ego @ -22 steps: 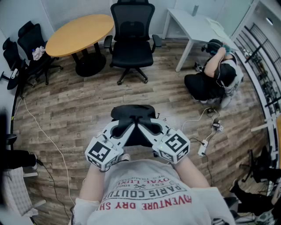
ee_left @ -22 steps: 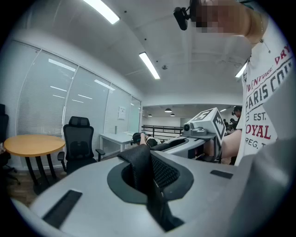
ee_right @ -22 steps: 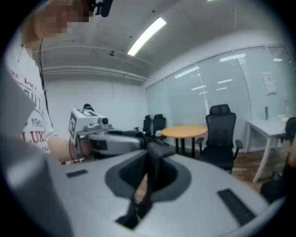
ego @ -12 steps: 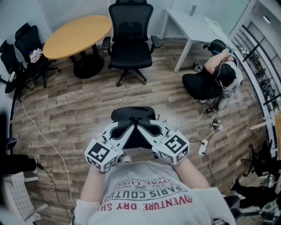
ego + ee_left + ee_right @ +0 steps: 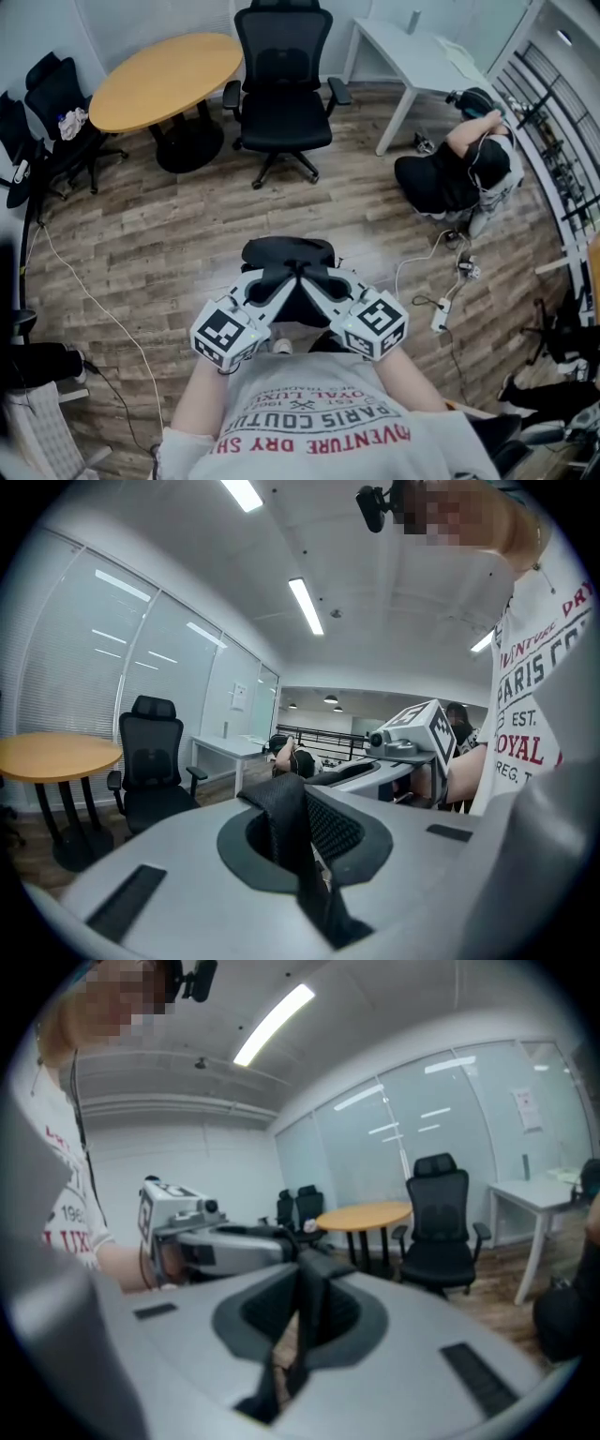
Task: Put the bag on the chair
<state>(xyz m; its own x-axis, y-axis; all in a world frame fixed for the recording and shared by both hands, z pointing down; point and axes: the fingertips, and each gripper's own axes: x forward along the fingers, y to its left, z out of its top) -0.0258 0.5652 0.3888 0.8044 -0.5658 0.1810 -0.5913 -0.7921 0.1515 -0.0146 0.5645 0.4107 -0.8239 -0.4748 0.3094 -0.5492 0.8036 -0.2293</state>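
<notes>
**Desk:** Where is the bag [image 5: 286,253] in this shot?

**Field:** We have it hanging between our two grippers, just under their tips and close in front of us. Our left gripper [image 5: 278,279] is clamped tight on a black mesh strap [image 5: 292,827]. Our right gripper [image 5: 319,279] is closed on a dark strap [image 5: 308,1307]. The two sets of jaws meet almost tip to tip above the bag.

**Desk:** And the chair?

**Field:** We see the black office chair [image 5: 281,98] straight ahead of both grippers and well apart from them. A round wooden surface [image 5: 159,80] stands ahead and to the left of the left gripper. A person [image 5: 455,178] sits on the wood floor [image 5: 169,234], ahead and to the right of the right gripper.
</notes>
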